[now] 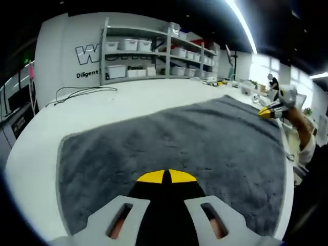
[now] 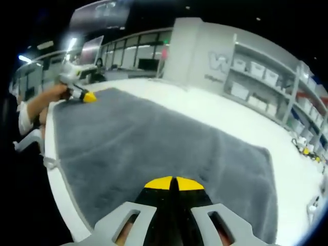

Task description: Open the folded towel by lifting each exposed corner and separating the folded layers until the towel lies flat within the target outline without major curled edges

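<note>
1. The grey towel (image 1: 174, 143) lies spread open on the white table (image 1: 128, 102).
2. The left gripper (image 1: 166, 177) hovers over the towel's near edge, its yellow-tipped jaws pressed together on nothing.
3. The right gripper (image 2: 173, 183) does likewise, jaws together, at the other near corner.
4. Shelves (image 1: 154, 51) of bins line the wall.

A lab: shelving (image 1: 154, 51) of white bins (image 1: 129, 44) (lettered wall behind).
</note>
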A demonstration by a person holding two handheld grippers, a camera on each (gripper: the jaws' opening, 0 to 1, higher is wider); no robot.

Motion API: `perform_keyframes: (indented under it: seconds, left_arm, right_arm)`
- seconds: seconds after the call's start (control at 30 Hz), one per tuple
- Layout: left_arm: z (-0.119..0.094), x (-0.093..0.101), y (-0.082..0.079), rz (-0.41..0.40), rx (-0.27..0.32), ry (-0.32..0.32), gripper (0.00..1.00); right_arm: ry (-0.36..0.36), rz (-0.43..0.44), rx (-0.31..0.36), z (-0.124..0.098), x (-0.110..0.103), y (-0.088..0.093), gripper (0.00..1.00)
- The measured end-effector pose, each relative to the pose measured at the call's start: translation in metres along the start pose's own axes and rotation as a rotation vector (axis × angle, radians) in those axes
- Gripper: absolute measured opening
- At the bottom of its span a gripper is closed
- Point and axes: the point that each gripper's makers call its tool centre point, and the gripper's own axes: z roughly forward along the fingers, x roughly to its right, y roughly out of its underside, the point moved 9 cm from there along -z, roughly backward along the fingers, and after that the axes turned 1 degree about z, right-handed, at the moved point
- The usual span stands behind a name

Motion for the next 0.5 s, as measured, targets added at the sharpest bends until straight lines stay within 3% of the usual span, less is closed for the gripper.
perform_keyframes:
  seconds: [0.23,0.5]
  left_arm:
    - [-0.011,0.003,0.007,0.015,-0.011,-0.03,0.01]
    - [-0.016,0.009,0.012,0.028,0.0,-0.079,0.01]
  right_arm:
    - [0.012,0.009,-0.052,0.003,0.0,0.01,0.0]
    - [0.007,-0.001,-0.03,0.001,-0.002,0.014,0.0]
